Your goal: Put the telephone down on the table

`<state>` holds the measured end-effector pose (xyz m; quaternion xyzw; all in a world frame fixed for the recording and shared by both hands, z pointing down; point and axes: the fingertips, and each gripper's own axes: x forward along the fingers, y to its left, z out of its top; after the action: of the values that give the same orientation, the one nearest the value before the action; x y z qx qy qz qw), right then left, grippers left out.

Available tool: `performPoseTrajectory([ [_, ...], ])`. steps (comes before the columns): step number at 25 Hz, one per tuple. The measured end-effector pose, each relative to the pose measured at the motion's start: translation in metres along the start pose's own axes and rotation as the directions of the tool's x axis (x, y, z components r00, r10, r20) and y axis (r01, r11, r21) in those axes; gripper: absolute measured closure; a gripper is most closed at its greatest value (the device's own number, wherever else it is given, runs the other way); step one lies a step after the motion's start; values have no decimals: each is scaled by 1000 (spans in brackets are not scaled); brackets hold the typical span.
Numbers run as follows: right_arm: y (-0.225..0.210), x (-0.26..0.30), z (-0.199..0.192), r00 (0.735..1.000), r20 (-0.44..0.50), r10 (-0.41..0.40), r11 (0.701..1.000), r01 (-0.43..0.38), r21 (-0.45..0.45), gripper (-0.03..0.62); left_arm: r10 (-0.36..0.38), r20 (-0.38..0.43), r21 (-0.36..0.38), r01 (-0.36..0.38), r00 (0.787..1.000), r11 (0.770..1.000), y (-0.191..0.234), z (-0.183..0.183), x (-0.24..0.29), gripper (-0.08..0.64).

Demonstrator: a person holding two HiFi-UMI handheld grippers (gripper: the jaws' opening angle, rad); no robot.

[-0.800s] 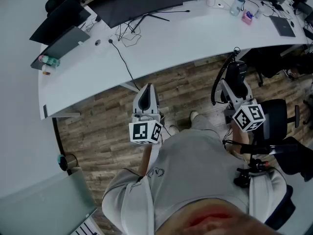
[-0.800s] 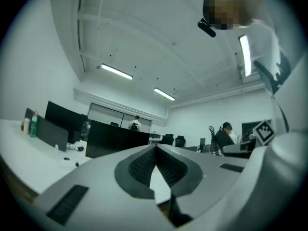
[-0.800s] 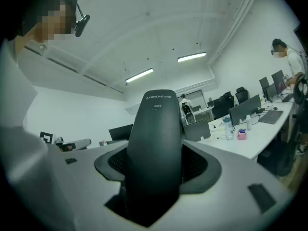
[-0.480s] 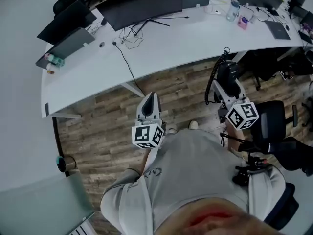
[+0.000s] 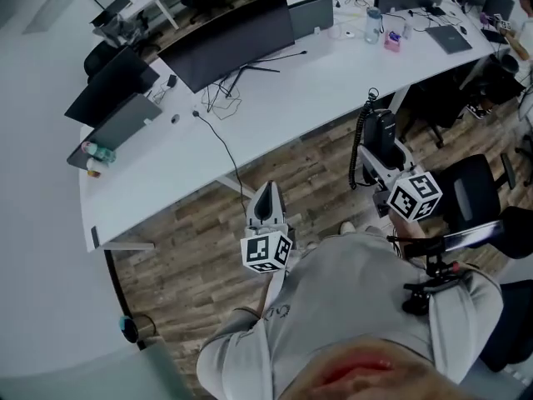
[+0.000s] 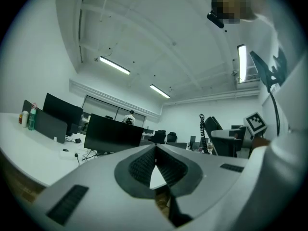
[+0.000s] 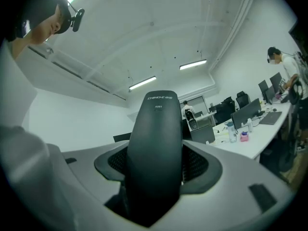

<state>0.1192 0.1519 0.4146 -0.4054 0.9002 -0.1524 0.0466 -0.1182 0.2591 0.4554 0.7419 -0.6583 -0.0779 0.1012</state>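
Monitors [image 5: 233,36] line the far side of the curved white tabletop [image 5: 275,98]; a black cable [image 5: 223,136] trails toward its near edge at left, and a bottle [image 5: 372,25] and a laptop [image 5: 450,38] sit far right. The black telephone [image 5: 383,133], its coiled cord [image 5: 359,144] hanging beside it, is clamped in the right gripper [image 5: 386,158] above the wooden floor [image 5: 183,240], just short of the tabletop's near edge, with "CHINO-E" printed near its tip. The left gripper [image 5: 266,192] is over the floor, its jaws pressed together with nothing between them.
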Motion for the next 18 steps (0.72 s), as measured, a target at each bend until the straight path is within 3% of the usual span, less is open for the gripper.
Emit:
performPoseTrajectory([
  [6,26,-8,-7,999,5,-51,999,51,-14,304,-133,-63,10,134,989,991,5,-35,8,549],
  [9,32,-12,-8,998,-9,-64,998,64,-21,304,-165,-44,-17,165,985,986,-2,-33,11,549],
  [13,34,3,-18,997,-49,-54,998,53,-19,304,-165,-21,-59,164,986,985,-5,-32,17,549],
  [18,35,45,-31,995,-96,30,999,-26,48,305,-118,-26,-64,116,993,991,-1,-28,26,549],
])
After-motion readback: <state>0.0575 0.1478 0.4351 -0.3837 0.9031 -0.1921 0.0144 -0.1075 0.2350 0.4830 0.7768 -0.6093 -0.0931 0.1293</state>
